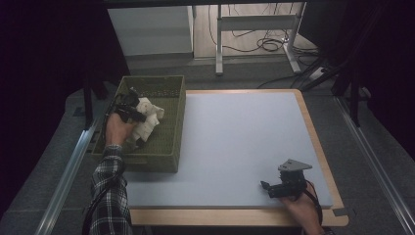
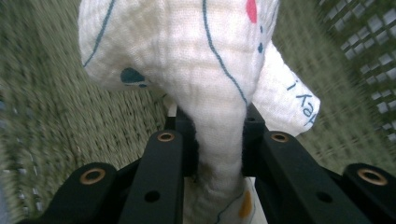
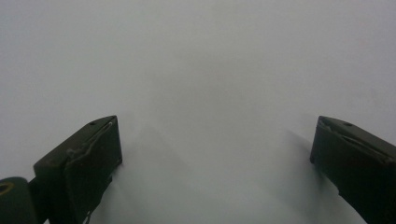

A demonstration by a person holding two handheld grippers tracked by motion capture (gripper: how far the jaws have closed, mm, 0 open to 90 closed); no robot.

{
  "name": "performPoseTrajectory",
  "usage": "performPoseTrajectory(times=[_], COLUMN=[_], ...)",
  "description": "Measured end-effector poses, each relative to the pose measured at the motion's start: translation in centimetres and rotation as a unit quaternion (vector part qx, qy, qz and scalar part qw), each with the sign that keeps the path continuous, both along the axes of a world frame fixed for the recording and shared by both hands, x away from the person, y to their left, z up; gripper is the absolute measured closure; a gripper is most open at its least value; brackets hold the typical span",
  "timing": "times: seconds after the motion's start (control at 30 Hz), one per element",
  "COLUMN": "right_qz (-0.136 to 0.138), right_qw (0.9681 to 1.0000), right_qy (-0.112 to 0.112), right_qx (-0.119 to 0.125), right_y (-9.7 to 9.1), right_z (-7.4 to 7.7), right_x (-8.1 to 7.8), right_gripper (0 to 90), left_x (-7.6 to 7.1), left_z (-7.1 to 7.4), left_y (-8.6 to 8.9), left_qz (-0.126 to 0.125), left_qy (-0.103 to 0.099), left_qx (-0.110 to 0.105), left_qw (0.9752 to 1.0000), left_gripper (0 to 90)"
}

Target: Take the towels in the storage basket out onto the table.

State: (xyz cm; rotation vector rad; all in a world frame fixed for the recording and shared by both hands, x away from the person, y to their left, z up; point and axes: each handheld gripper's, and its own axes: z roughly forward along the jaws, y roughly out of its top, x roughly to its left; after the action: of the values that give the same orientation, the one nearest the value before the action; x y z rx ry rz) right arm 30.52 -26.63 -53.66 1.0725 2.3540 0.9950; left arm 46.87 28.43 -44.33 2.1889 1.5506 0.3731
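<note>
A white cloth (image 1: 147, 116) with blue lines and small printed marks hangs bunched over the olive woven basket (image 1: 172, 147) at the table's left edge. My left gripper (image 1: 138, 116) is shut on the white cloth (image 2: 196, 70), its jaws pinching a narrow fold (image 2: 219, 154) of it above the basket floor. Near the table's front right, my right gripper (image 1: 266, 187) rests low over the pale grey mat (image 1: 235, 137). In the right gripper view its jaws stand wide apart, open, with bare mat (image 3: 210, 93) between them.
The basket's woven walls (image 2: 56, 107) surround the cloth. A wooden table rim (image 1: 313, 132) frames the mat. Beyond the far edge stand a white cabinet (image 1: 151, 29) and a metal frame leg (image 1: 219, 44) with cables on the floor.
</note>
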Motion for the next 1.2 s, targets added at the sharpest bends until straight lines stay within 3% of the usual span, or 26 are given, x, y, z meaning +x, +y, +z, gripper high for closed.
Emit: performPoseTrajectory(times=[0.17, 0.2, 0.3, 0.33, 0.4, 0.5, 0.53, 0.63, 0.67, 0.87, 0.93, 1.17, 1.2], right_qz=[0.001, 0.0, 0.0, 0.0, 0.0, 0.0, 0.0, 0.0, 0.0, 0.0, 0.0, 0.0, 0.0], right_qw=[1.0, 1.0, 1.0, 1.0, 1.0, 1.0, 1.0, 1.0, 1.0, 1.0, 1.0, 1.0, 1.0], right_qy=[0.0, 0.0, 0.0, 0.0, 0.0, 0.0, 0.0, 0.0, 0.0, 0.0, 0.0, 0.0, 0.0], right_qx=[0.0, 0.0, 0.0, 0.0, 0.0, 0.0, 0.0, 0.0, 0.0, 0.0, 0.0, 0.0, 0.0], right_y=[0.0, 0.0, 0.0, 0.0, 0.0, 0.0, 0.0, 0.0, 0.0, 0.0, 0.0, 0.0, 0.0], right_z=[0.0, 0.0, 0.0, 0.0, 0.0, 0.0, 0.0, 0.0, 0.0, 0.0, 0.0, 0.0, 0.0], right_x=[0.0, 0.0, 0.0, 0.0, 0.0, 0.0, 0.0, 0.0, 0.0, 0.0, 0.0, 0.0, 0.0], right_gripper=[2.0, 2.1, 2.1, 2.0, 2.1, 2.1, 2.1, 2.1, 2.1, 2.1, 2.1, 2.0, 2.0], left_x=[-1.1, -1.1, -2.0, -2.0, -2.6, -3.0, -3.3, -3.7, -4.0, -4.6, -5.0, -5.6, -5.8], left_z=[1.5, 1.5, 2.5, 2.5, 3.4, 4.0, 4.5, 5.0, 5.5, 6.8, 7.5, 8.8, 9.1], left_y=[0.4, 0.4, 0.6, 0.6, 0.5, 0.5, 0.3, 0.2, 0.1, -0.6, -1.0, -2.3, -2.8], left_qz=[0.002, 0.002, 0.001, 0.001, -0.003, -0.005, -0.007, -0.01, -0.017, -0.027, -0.034, -0.055, -0.06], left_qy=[-0.049, -0.049, -0.082, -0.082, -0.107, -0.122, -0.135, -0.146, -0.155, -0.176, -0.19, -0.205, -0.211], left_qx=[-0.02, -0.02, -0.026, -0.026, -0.024, -0.027, -0.03, -0.038, -0.043, -0.042, -0.047, -0.046, -0.047], left_qw=[0.9986, 0.9986, 0.9963, 0.9963, 0.9939, 0.9922, 0.9904, 0.9885, 0.9869, 0.9832, 0.9801, 0.9761, 0.9746], left_gripper=[76.0, 76.0, 76.0, 76.0, 75.9, 75.8, 75.7, 75.7, 75.6, 75.4, 75.3, 75.3, 75.2])
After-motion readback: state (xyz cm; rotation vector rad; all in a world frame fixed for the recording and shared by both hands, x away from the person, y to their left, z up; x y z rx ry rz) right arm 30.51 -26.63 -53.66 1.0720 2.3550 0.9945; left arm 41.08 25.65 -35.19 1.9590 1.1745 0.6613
